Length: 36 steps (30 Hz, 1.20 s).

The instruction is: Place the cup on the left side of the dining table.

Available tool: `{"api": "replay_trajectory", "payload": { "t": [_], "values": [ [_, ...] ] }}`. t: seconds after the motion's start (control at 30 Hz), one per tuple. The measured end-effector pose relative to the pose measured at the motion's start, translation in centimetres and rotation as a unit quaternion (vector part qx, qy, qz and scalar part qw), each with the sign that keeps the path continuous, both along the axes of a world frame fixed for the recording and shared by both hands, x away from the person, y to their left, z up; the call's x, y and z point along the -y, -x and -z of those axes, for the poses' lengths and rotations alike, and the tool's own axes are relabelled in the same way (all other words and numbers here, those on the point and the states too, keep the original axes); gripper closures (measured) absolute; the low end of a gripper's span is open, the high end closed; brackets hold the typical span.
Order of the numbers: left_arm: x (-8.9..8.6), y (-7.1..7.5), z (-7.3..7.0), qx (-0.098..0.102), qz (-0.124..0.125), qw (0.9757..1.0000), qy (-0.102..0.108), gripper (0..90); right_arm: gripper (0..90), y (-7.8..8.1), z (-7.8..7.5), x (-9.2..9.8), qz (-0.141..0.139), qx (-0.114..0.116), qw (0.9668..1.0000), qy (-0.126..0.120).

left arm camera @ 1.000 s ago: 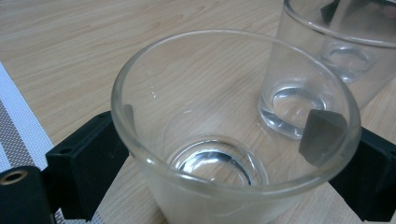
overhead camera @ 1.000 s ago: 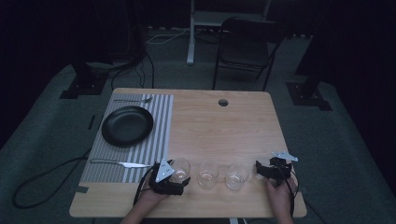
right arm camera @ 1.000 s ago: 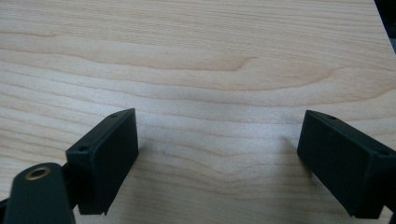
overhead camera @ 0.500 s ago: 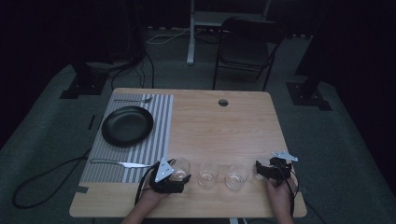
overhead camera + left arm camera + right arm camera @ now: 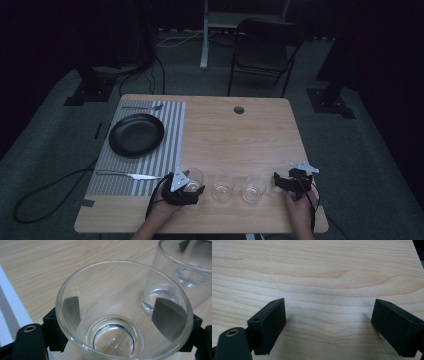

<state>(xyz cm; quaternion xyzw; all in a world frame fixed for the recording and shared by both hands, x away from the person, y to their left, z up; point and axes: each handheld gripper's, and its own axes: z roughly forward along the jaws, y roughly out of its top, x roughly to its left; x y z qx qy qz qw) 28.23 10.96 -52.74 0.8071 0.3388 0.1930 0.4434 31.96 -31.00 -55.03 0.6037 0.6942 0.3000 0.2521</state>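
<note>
left tongs (image 5: 120, 322) just closing, clamped on glass (image 5: 122, 312) lower left; right tongs (image 5: 327, 325) wide open, empty. could slip or knock neighbouring glass (image 5: 185, 267) w/ careless lift.

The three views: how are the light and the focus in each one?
High view: dim, dark room around the table, mild blur. Left gripper view: bright, the glass sharp, its wall warps the pads behind it. Right gripper view: bright, soft shadows beside the jaws.
</note>
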Motion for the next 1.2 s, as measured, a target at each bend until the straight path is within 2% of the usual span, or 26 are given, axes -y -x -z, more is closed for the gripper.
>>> {"api": "replay_trajectory", "payload": {
  "t": [0.27,0.47,0.57,0.73,1.0,1.2],
  "values": [
    [-0.8,-0.8,-1.2,0.005,-0.016,0.9999,0.003,20.1,12.0,0.0,0.0,0.0,0.0,0.0,1.0,0.0],
    [-1.6,-1.6,-2.3,0.008,-0.027,0.9996,-0.008,20.1,12.0,0.0,0.0,0.0,0.0,0.0,1.0,0.0],
    [-2.3,-2.0,-2.7,0.01,-0.035,0.9993,-0.004,20.0,12.0,0.0,0.0,0.0,0.0,0.0,1.0,0.0],
    [-3.4,-2.7,-3.3,0.018,-0.056,0.9983,-0.003,20.0,12.0,0.0,0.0,0.0,0.0,0.0,1.0,0.0],
    [-5.4,-3.9,-3.9,0.013,-0.087,0.9961,0.011,20.0,12.0,0.0,0.0,0.0,0.0,0.0,1.0,0.0],
    [-6.4,-4.6,-3.9,0.013,-0.107,0.9942,0.007,20.0,12.0,0.0,0.0,0.0,-0.001,0.0,1.0,0.001]
  ]
}}
